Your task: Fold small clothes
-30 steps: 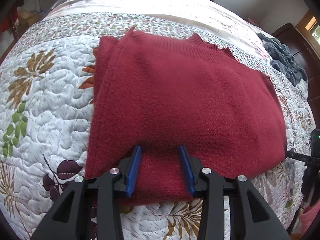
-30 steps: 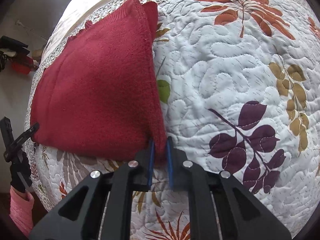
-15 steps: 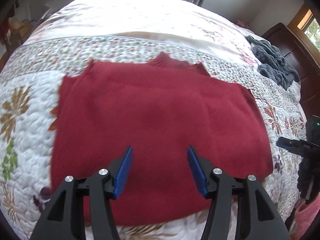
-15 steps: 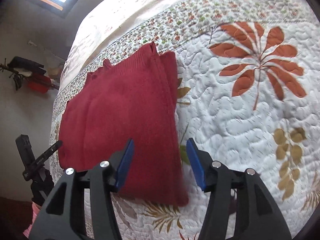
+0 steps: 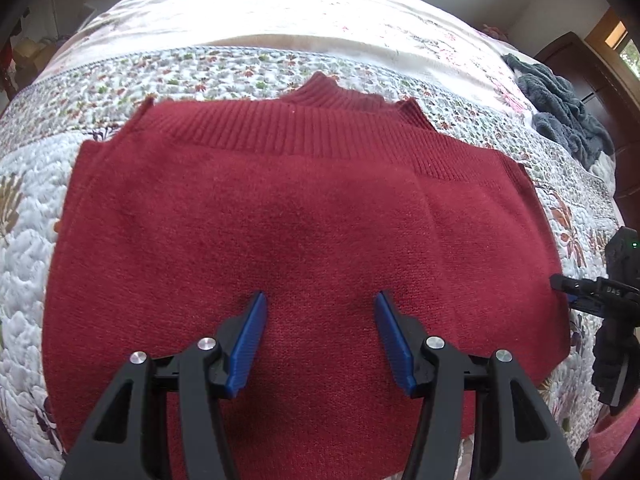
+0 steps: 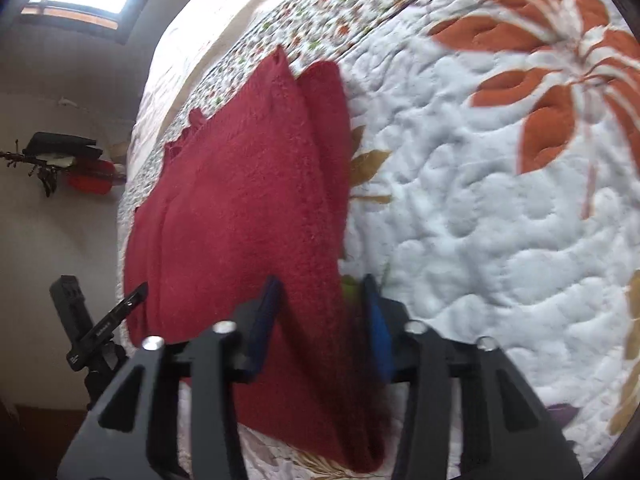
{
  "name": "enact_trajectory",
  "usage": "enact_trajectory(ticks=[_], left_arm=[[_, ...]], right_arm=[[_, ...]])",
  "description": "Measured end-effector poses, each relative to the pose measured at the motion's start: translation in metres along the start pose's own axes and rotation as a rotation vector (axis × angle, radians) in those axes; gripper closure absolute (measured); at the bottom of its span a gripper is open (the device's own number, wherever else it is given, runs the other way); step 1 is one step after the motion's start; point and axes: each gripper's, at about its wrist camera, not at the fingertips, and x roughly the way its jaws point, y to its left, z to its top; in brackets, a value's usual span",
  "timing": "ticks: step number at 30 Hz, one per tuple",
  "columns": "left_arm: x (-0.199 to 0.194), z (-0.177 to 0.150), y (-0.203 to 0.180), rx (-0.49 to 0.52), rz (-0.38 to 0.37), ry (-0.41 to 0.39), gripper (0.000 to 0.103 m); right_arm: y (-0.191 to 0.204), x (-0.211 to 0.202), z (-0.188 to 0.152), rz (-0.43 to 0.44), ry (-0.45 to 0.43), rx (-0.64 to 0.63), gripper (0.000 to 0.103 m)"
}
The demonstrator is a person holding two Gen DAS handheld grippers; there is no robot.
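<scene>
R claw (image 6: 320, 320) open over red sweater (image 6: 240, 208)

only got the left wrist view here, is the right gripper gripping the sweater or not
observer: no. The right gripper is open, and its fingers straddle the red sweater's side edge without pinching it.
operator: is that edge a single layer
observer: no. A lower layer peeks out beside the top one at the far end of that edge.
operator: whats past that edge
observer: in the right wrist view, only the quilt shows there, with a large orange leaf print further up.
</scene>
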Motion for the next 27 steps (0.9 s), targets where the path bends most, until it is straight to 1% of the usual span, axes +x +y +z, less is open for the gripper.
enact_trajectory(ticks=[3, 5, 7, 21, 24, 27], left_arm=[[-0.001, 0.0, 0.003, -0.004, -0.011, 0.003, 0.046], [-0.001, 0.0, 0.005, -0.003, -0.017, 0.006, 0.046], [-0.001, 0.0, 0.008, -0.007, -0.027, 0.008, 0.046], [0.005, -0.001, 0.01, -0.009, -0.03, 0.01, 0.046], [0.002, 0.0, 0.01, -0.015, -0.031, 0.015, 0.046], [-0.009, 0.0, 0.011, -0.026, -0.049, 0.011, 0.046]], right_arm=[[0.008, 0.002, 0.001, -0.028, -0.008, -0.018, 0.078], [0.01, -0.003, 0.0, -0.014, -0.023, -0.019, 0.084], [0.007, -0.004, 0.001, -0.007, -0.028, -0.009, 0.086], [-0.011, -0.001, -0.004, -0.012, -0.04, 0.052, 0.087], [0.003, -0.007, -0.004, -0.054, -0.037, 0.038, 0.089], [0.036, -0.022, -0.005, -0.06, -0.063, -0.048, 0.09]])
